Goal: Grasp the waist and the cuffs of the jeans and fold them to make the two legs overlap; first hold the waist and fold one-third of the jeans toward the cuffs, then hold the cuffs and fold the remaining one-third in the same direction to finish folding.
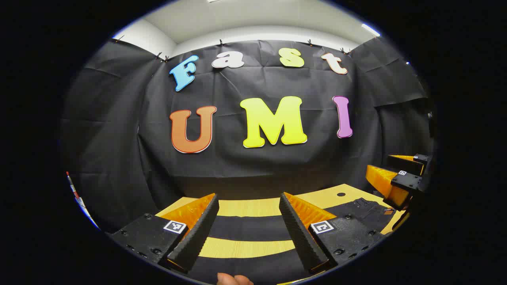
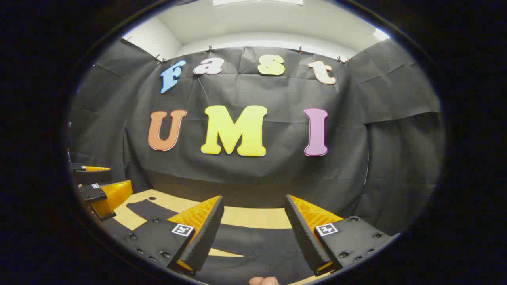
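Jeans (image 1: 253, 229): dark denim laid flat on the yellow wooden table (image 1: 253, 208), two legs as separate bands with table showing between them; not yet overlapped, so the fold looks unstarted.
Waist end (image 1: 366, 208): pocket and stitching detail sits toward the right side in the left gripper view, under the other gripper.
Left gripper (image 1: 247, 227): fingers spread wide, holding nothing, hovering above the legs and pointing across them; likely lined up over the cuff end for the first grab.
Right gripper (image 2: 253, 231): also spread, nothing between the pads, above dark denim in the right gripper view; seen side-on at the right edge of the left gripper view too.
Spacing: grippers well apart along the garment, which fits one taking the waist and one the cuffs.
Hands: a fingertip (image 1: 233, 279) peeks in at the bottom of each view, just the holder's grip.
Risk: denim is heavy and limp; a shallow pinch may slip or pick one layer only.
Contact: neither tool touches cloth as far as I can tell.
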Demonstrator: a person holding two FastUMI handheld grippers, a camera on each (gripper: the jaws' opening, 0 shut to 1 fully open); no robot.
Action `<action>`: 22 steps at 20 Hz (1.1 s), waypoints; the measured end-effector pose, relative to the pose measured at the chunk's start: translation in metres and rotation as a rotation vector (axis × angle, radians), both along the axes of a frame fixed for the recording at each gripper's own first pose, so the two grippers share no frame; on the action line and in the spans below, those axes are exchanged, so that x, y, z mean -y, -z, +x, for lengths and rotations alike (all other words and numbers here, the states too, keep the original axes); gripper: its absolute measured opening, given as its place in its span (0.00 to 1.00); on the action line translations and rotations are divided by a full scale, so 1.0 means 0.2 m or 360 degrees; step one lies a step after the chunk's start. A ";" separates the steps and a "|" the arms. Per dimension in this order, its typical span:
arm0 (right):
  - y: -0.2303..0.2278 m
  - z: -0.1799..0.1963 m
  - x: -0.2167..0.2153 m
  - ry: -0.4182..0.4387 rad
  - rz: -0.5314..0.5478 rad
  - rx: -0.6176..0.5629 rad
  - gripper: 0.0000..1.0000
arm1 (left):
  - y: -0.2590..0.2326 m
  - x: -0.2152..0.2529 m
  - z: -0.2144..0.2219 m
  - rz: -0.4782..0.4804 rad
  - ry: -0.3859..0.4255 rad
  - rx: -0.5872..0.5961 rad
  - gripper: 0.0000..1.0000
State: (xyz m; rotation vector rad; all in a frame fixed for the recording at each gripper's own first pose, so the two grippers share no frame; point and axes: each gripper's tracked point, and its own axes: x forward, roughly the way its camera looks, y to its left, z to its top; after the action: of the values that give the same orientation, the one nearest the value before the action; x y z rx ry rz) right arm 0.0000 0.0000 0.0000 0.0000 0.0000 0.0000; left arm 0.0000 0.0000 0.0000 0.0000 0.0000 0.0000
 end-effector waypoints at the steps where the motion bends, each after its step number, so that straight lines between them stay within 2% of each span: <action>1: 0.00 0.01 0.00 0.0003 0.0001 -0.0007 0.94 | -0.01 -0.01 0.00 -0.0001 0.0004 -0.0002 0.98; 13: 0.00 -0.01 -0.08 -0.0046 -0.0030 0.0003 0.94 | 0.05 -0.15 -0.04 0.0012 -0.0027 -0.0057 0.98; 17: 0.05 -0.04 -0.10 -0.0049 -0.0027 -0.0040 0.94 | 0.12 -0.21 -0.08 -0.0019 -0.0033 -0.0140 0.98; 18: 0.09 -0.06 -0.10 -0.0060 -0.0017 -0.0090 0.97 | 0.17 -0.22 -0.11 -0.0068 -0.0022 -0.0203 0.98; 19: 0.15 -0.09 -0.10 -0.0076 0.0012 -0.0162 0.94 | 0.24 -0.23 -0.14 -0.0156 -0.0024 -0.0293 0.98; 20: 0.21 -0.12 -0.08 -0.0076 0.0042 -0.0238 0.96 | 0.31 -0.26 -0.19 -0.0265 -0.0045 -0.0380 0.98; 22: 0.32 -0.18 0.02 -0.0026 0.0071 -0.0359 0.94 | 0.44 -0.35 -0.30 -0.0464 -0.0138 -0.0530 0.98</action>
State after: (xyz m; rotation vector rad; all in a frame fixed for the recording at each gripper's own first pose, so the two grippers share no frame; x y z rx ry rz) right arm -0.0366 -0.0047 -0.0646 0.0443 0.2256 0.0163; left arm -0.0591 0.0701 -0.0883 -0.2916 0.3329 0.0867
